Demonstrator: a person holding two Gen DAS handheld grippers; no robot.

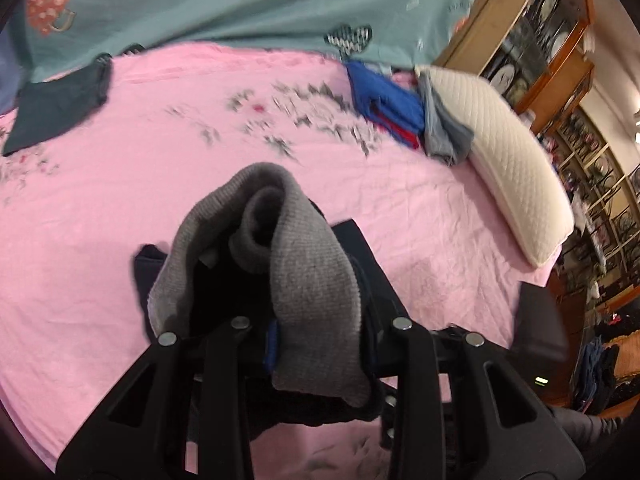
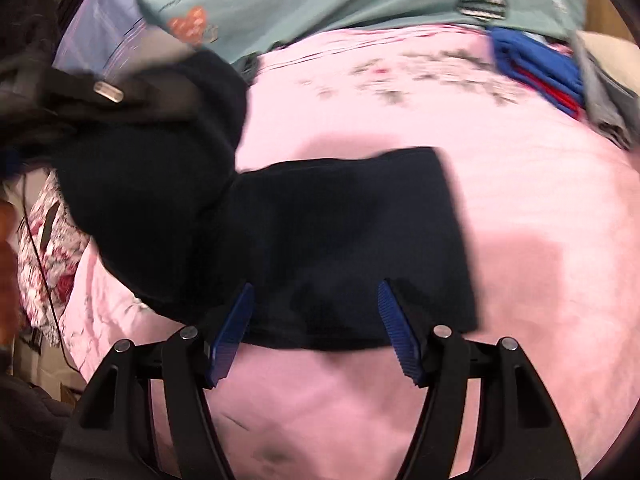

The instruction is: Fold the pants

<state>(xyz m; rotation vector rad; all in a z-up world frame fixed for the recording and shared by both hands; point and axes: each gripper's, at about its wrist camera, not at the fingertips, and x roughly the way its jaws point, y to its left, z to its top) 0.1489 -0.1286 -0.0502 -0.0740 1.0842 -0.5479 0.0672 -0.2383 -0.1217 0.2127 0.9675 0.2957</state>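
The dark navy pants point(image 2: 344, 248) lie partly folded on the pink bed sheet point(image 2: 540, 200). One end is lifted at the left of the right wrist view, where my left gripper point(image 2: 108, 92) holds it. In the left wrist view my left gripper point(image 1: 280, 344) is shut on the pants' grey ribbed waistband point(image 1: 304, 272), which drapes over the fingers and hides the tips. My right gripper point(image 2: 316, 312) is open, its blue pads point(image 2: 234, 328) just above the near edge of the pants, holding nothing.
A stack of folded blue and red clothes point(image 1: 384, 108) and grey jeans point(image 1: 444, 132) sits beside a white quilted pillow point(image 1: 508, 156). Another dark garment point(image 1: 56, 108) lies far left. A teal heart-print blanket point(image 1: 224, 4) lies behind. A wooden cabinet point(image 1: 536, 40) stands at right.
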